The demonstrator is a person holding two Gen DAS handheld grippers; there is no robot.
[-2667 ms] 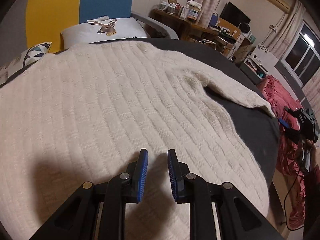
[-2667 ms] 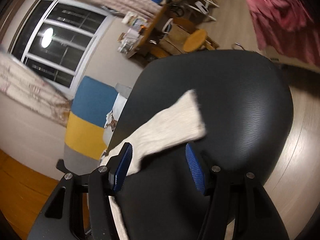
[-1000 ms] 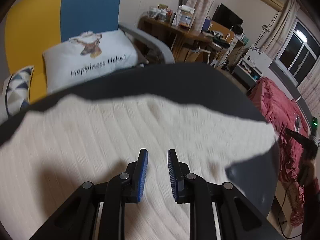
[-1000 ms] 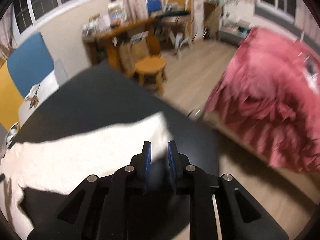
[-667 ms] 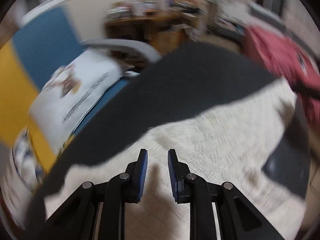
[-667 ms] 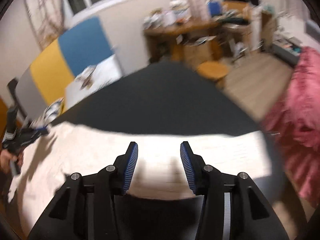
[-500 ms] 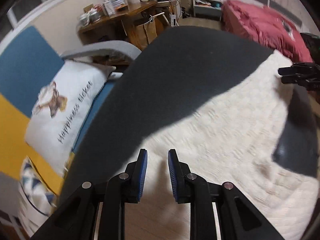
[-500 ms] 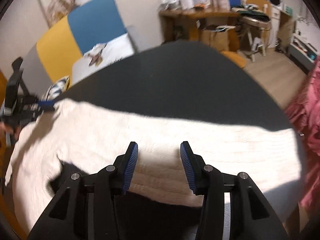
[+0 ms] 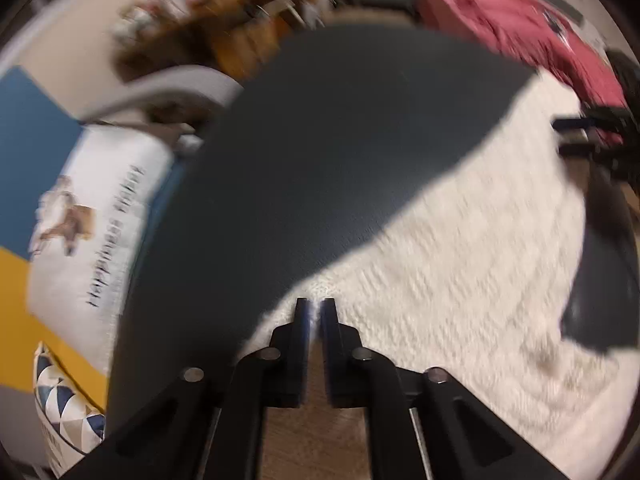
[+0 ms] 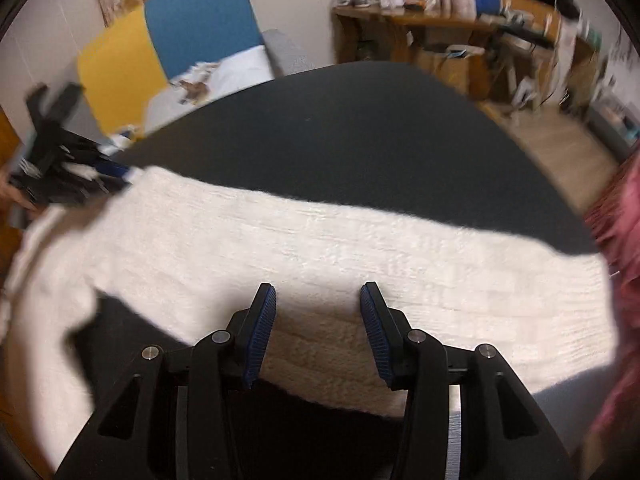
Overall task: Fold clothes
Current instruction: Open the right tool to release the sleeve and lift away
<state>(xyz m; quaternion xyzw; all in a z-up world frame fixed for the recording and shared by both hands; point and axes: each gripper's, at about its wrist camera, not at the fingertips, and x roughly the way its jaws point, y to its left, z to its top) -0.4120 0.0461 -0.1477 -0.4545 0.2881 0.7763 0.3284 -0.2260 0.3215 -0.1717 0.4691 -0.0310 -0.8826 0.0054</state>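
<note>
A cream knit sweater (image 9: 460,260) lies on a round dark table (image 9: 340,140), with one part laid across it as a wide band (image 10: 320,248). My left gripper (image 9: 316,306) sits at the sweater's far-left corner, its jaws shut with a pinch of the knit edge between the tips. From the right wrist view, that left gripper (image 10: 80,164) shows blurred at the same corner. My right gripper (image 10: 318,300) hovers open over the near edge of the band, pads wide apart, nothing pressed between them. It also appears blurred at the right edge of the left wrist view, right gripper (image 9: 576,136).
Behind the table stands a sofa with yellow and blue cushions (image 10: 168,44) and a white printed pillow (image 9: 100,220). A cluttered wooden desk (image 10: 420,28) lines the far wall. A red bedspread (image 9: 520,28) lies off the table's right side.
The left gripper slid to the sweater's corner and its jaws closed on the edge. The right gripper went from nearly shut to open and now hangs over the laid-down knit band.
</note>
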